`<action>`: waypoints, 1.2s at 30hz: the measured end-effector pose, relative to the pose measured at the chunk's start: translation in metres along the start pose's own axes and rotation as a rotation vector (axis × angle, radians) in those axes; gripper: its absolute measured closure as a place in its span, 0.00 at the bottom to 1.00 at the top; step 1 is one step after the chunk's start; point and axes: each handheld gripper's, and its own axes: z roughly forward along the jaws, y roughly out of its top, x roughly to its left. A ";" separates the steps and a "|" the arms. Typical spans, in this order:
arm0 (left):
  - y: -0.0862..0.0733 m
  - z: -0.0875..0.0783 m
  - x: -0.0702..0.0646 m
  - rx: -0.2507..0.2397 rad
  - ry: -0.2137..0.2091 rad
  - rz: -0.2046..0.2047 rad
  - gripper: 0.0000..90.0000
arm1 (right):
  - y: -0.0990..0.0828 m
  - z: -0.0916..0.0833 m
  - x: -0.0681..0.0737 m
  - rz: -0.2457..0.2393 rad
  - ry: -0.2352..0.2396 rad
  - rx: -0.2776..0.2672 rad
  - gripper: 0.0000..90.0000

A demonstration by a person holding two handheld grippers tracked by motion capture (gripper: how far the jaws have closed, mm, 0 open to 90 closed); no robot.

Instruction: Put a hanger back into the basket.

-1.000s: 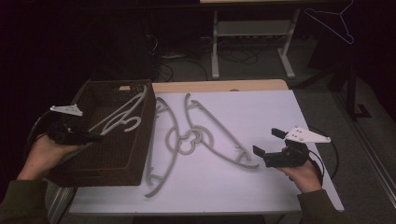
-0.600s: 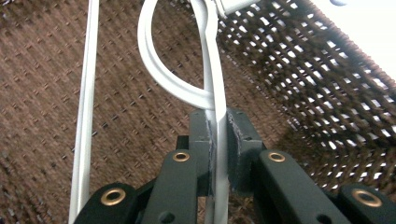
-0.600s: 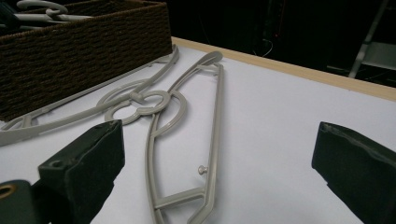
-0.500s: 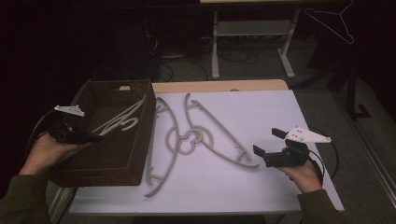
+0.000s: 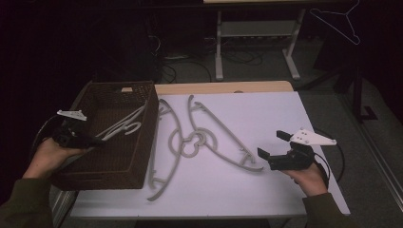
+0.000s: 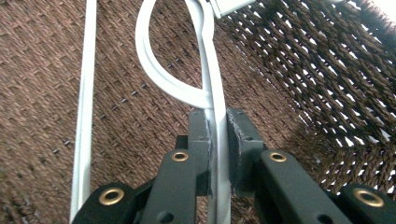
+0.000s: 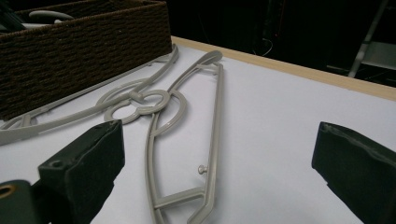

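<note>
A white plastic hanger [image 5: 122, 124] lies inside the dark woven basket [image 5: 145, 95] at the left of the table. My left gripper [image 5: 95, 140] is shut on it over the basket's left side; in the left gripper view the pads clamp the hanger's thin bar [image 6: 217, 140]. Two grey hangers [image 5: 204, 137] lie crossed on the white tabletop, hooks interlocked, and they also show in the right gripper view [image 7: 159, 121]. My right gripper [image 5: 273, 145] stands open near the right hanger's lower end, nothing between its fingers [image 7: 88, 163].
The left grey hanger [image 5: 164, 161] runs along the basket's right wall. A wire hanger [image 5: 340, 23] hangs at the back right. Table legs and cables stand on the floor behind. The table's wooden far edge [image 5: 223, 87] is bare.
My left gripper with the white hanger has sunk a little into the basket. The right gripper and the grey hangers have not moved.
</note>
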 end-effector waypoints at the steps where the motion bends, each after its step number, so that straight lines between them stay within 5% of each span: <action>1: -0.001 0.001 0.000 -0.004 -0.003 0.001 0.89 | 0.000 0.000 0.000 -0.003 0.000 -0.003 0.02; 9: -0.003 -0.001 0.003 -0.015 0.033 0.006 0.74 | 0.000 0.000 -0.001 0.003 -0.002 -0.003 0.02; 17: 0.008 -0.009 -0.007 -0.115 0.019 -0.004 0.56 | 0.000 0.000 -0.001 0.000 -0.001 -0.005 0.02; 26: 0.036 -0.012 -0.039 -0.245 -0.003 0.005 0.38 | 0.001 -0.001 0.000 -0.004 0.001 -0.009 0.02; 36: 0.065 -0.001 -0.073 -0.302 0.006 0.013 0.28 | 0.002 -0.001 0.001 -0.003 0.005 -0.007 0.02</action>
